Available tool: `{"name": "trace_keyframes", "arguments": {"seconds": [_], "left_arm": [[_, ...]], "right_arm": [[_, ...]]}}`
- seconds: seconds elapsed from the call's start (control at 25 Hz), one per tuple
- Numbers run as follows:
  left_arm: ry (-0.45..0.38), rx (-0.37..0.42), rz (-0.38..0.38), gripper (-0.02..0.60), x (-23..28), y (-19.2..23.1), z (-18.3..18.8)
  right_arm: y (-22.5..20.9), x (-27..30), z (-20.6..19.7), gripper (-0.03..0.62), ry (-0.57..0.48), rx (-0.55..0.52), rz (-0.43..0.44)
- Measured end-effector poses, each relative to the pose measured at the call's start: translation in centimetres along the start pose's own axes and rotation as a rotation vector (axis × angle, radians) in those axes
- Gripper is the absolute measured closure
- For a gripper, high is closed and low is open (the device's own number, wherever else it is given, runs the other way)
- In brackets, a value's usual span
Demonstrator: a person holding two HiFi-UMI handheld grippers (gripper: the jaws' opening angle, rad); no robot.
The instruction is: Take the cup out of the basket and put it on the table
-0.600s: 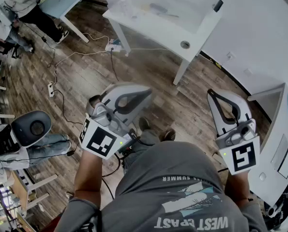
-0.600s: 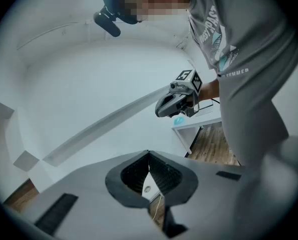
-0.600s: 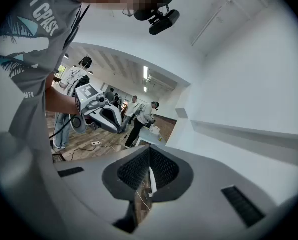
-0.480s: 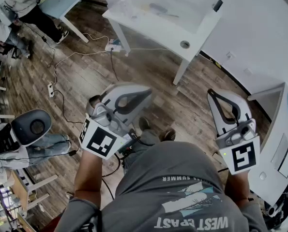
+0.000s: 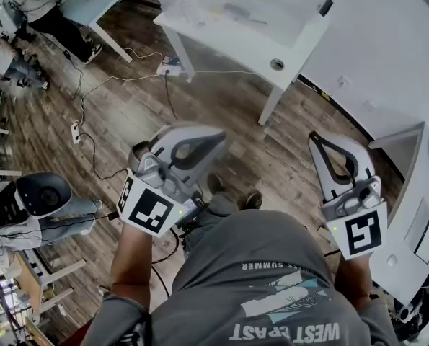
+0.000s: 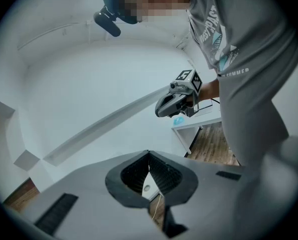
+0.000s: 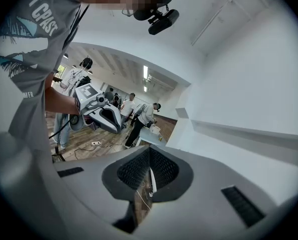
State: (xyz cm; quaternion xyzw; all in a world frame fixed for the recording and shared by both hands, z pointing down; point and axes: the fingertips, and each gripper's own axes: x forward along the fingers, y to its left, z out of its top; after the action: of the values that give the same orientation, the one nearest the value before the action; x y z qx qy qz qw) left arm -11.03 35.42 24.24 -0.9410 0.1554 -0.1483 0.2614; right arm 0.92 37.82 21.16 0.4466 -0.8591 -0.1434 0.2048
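Hovering low: left gripper point(image 5: 215, 138) 9 o'clock, right gripper point(image 5: 315, 141) 3 o'clock | jaws pressed together, empty | cup, basket unseen | table point(image 5: 221, 27) 12 o'clock | probably light, rigid: pinch rim wall

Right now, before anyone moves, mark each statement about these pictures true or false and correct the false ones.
1. The left gripper has its jaws together with nothing between them. True.
2. The right gripper is shut on a cup. False: its jaws are together and empty, and no cup shows in any view.
3. A basket stands on the white table. False: no basket is in view.
4. A power strip lies on the wooden floor. True.
5. Both grippers are held over the table. False: in the head view they are over the floor, in front of the person's body.
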Motion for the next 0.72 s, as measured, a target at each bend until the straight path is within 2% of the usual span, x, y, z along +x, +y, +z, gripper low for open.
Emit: {"name": "trace_keyframes", "arguments": {"seconds": [0.52, 0.72], "left_arm": [[0.011, -0.005, 0.014, 0.571, -0.5, 0.2, -0.7], [0.031, 0.010, 0.009, 0.571, -0.1, 0.1, -0.4]], "right_arm": [[0.3, 1.0, 0.2, 0.582, -0.040, 0.069, 0.023], [-0.4, 1.2, 0.2, 0.582, -0.039, 0.039, 0.022]]}}
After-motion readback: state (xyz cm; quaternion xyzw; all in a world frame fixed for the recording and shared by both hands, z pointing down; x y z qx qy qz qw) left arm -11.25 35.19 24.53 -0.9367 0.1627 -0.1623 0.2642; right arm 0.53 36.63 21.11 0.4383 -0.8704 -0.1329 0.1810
